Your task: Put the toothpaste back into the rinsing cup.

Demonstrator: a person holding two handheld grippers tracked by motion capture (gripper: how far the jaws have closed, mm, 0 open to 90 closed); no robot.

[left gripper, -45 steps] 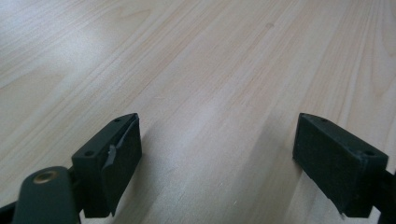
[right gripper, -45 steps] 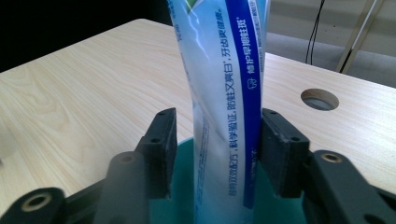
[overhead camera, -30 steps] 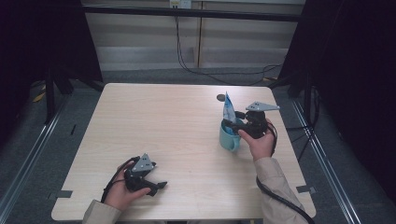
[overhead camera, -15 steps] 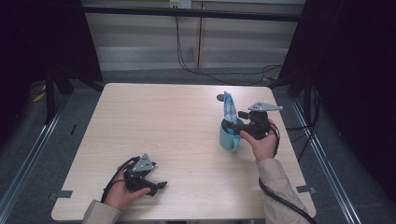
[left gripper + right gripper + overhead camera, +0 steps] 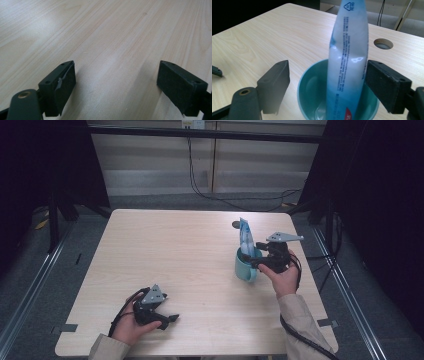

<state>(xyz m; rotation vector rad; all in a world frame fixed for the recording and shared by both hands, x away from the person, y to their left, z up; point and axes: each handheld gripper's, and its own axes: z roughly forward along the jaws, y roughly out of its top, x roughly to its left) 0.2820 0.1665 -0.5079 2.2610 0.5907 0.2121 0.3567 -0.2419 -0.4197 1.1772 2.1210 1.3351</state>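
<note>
**A:** What is sitting on the table [image 5: 165,255]?

**B:** A light wooden table is carrying a teal mug [image 5: 246,266] toward its right side. A blue and white plastic pouch [image 5: 246,240] is standing upright inside the mug, rising well above the rim and leaning slightly. A small round hole [image 5: 236,225] is lying in the tabletop just beyond the mug.

**A:** Where are the person's hands?

**B:** The right hand [image 5: 284,277] is holding the right gripper [image 5: 261,257] just beside the mug, on its right. In the right gripper view, its two black jaws are standing spread apart, one on each side of the mug [image 5: 337,100], with the pouch [image 5: 348,62] rising between them. The jaws are not pressing on the pouch or the mug.

**A:** And the other side?

**B:** The left hand [image 5: 131,325] is resting near the front left edge of the table, holding the left gripper [image 5: 167,320] low over the wood. In the left gripper view, its jaws are also standing wide apart, with bare tabletop [image 5: 112,50] between them. The two grippers are sitting well apart from each other.
</note>
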